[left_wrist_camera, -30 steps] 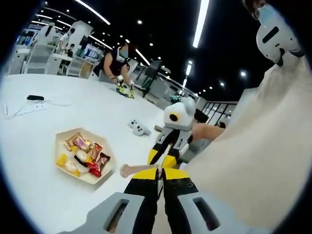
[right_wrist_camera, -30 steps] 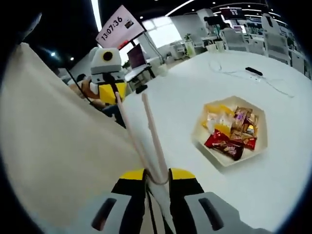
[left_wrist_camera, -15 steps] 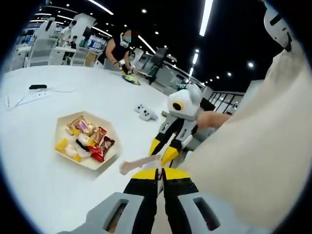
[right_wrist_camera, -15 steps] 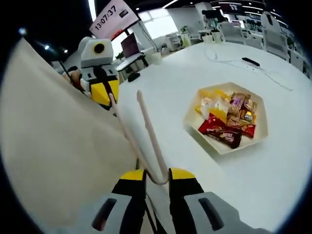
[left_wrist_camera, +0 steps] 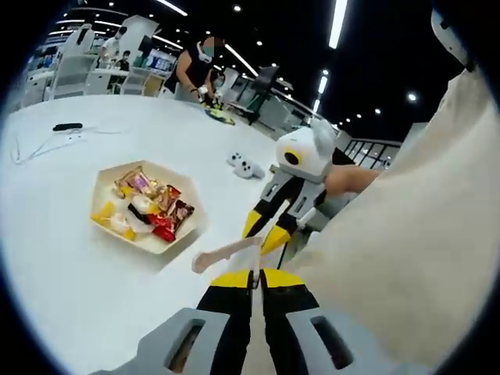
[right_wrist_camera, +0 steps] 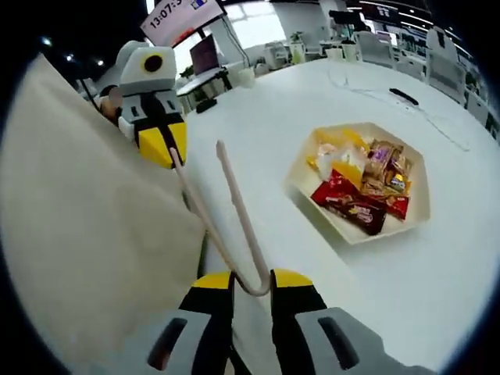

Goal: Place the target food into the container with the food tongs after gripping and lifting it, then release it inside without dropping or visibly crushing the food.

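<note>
A cream hexagonal tray (left_wrist_camera: 192, 228) (right_wrist_camera: 423, 212) of wrapped snacks sits on the white table. Red, brown and yellow packets (right_wrist_camera: 351, 209) lie piled in it. My right gripper (right_wrist_camera: 251, 280) is shut on the bend of pale food tongs (right_wrist_camera: 234, 205). The tong arms are spread, nothing is between them, and their tips hang above the table short of the tray. In the left gripper view the right gripper (left_wrist_camera: 266, 232) comes in with the tongs (left_wrist_camera: 226, 251) pointing toward the tray. My left gripper (left_wrist_camera: 255, 275) (right_wrist_camera: 162, 148) has its jaws together, close to a person's beige clothing.
The beige clothing (left_wrist_camera: 406, 250) (right_wrist_camera: 86, 250) is close beside both grippers. On the table lie a white controller (left_wrist_camera: 246, 166) and a black device with a cable (left_wrist_camera: 66, 126) (right_wrist_camera: 406, 95). Another person (left_wrist_camera: 199, 66) works at the far edge.
Both views have tilted and drifted a little toward the tray. The tongs stay held with spread arms, and the snacks have not moved.
</note>
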Demonstrator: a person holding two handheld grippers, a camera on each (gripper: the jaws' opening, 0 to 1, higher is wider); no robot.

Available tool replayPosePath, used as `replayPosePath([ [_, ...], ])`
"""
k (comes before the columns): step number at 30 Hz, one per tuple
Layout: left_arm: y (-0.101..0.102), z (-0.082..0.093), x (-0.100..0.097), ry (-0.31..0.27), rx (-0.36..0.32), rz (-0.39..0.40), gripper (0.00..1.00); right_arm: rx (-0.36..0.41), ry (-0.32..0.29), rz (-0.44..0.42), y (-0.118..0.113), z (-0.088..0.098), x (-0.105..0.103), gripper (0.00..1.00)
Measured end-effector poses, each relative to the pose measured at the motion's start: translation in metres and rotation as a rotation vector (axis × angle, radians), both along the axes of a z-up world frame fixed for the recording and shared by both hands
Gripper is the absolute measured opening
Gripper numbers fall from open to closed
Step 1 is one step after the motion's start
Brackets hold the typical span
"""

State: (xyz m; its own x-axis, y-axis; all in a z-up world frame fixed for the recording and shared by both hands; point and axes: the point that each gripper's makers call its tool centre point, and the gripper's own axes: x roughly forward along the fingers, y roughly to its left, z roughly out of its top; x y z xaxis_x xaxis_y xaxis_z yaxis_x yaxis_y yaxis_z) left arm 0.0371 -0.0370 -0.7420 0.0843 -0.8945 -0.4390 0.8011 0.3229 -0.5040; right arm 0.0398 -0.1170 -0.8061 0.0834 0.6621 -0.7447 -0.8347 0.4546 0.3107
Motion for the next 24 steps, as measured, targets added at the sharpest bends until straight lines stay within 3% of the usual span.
replayPosePath([
  [16, 0.001, -0.017, 0.007, -0.008, 0.042, 0.048, 0.03, -0.082, -0.048, -0.005, -0.003, -0.010, 0.009, 0.17],
  [24, -0.004, -0.038, 0.002, 0.010, 0.097, 0.023, 0.03, -0.172, -0.076, 0.004, -0.008, -0.026, 0.008, 0.17],
])
